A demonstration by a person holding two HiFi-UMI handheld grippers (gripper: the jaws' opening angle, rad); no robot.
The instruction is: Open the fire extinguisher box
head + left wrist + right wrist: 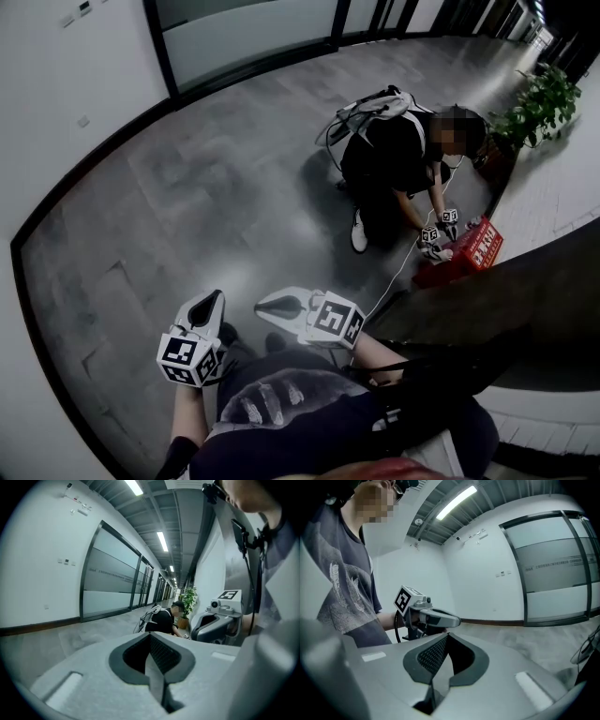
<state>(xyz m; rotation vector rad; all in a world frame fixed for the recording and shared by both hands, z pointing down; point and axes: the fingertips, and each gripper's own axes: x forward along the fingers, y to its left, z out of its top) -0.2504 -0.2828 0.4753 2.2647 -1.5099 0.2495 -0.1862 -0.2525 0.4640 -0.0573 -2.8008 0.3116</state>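
The red fire extinguisher box (472, 251) stands on the floor against the right wall, some way ahead of me. Another person (394, 159) crouches at it with two small grippers of their own on its front. My left gripper (214, 298) and right gripper (264, 303) hang side by side close to my body, far from the box. Both are shut with nothing between the jaws. In the left gripper view the jaws (151, 637) meet along a seam and the right gripper (213, 623) shows beside them. The right gripper view has its jaws (446, 638) together, with the left gripper (433, 617) behind them.
Grey tiled corridor floor (206, 187) lies between me and the box. A glass partition (244, 37) runs along the far side. A potted plant (539, 103) stands beyond the crouching person. A dark curved ledge (525, 300) lines the right wall, and a white cable (394, 281) trails on the floor.
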